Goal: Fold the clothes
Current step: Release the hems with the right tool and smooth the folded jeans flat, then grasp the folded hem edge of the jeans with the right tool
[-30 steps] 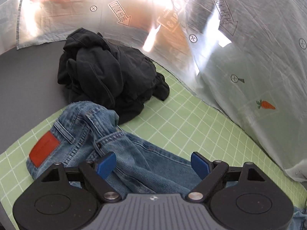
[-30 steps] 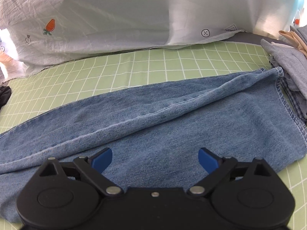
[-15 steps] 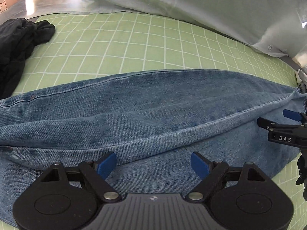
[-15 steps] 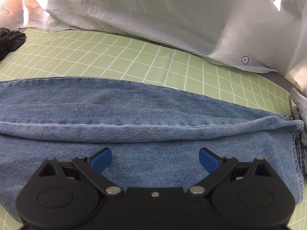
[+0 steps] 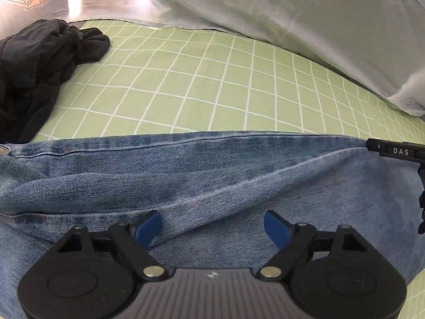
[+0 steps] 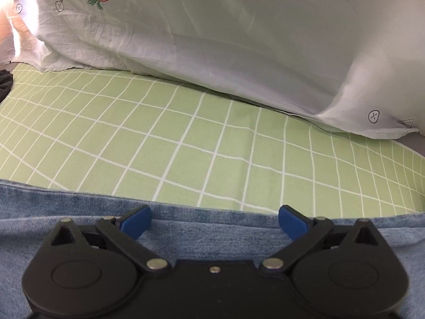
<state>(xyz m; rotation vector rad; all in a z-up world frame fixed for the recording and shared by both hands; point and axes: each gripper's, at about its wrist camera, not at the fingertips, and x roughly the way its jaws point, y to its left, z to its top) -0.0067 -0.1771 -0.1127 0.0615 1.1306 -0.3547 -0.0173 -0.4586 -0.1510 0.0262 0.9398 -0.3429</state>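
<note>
We hover both spread-fingered tools, left hand-held gripper (image 5: 212, 227) and right hand-held gripper (image 6: 214, 222), over flattened jeans (image 5: 212, 175), seemingly ready to grip.

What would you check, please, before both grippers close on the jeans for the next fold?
1. Left gripper open, nothing between its fingers: ok.
2. Right gripper open, nothing between its fingers: ok.
3. Both grippers over the jeans: ok; denim lies under each pair of blue pads.
4. Jeans laid out lengthwise on the green checked sheet: ok, though a long ridge runs across the denim, so not fully flat.
5. Landing area beyond the jeans free: ok in the middle; the black garment sits crumpled at the far left, the white carrot-print cloth along the back.
6. Pads touching the fabric: cannot tell.
</note>
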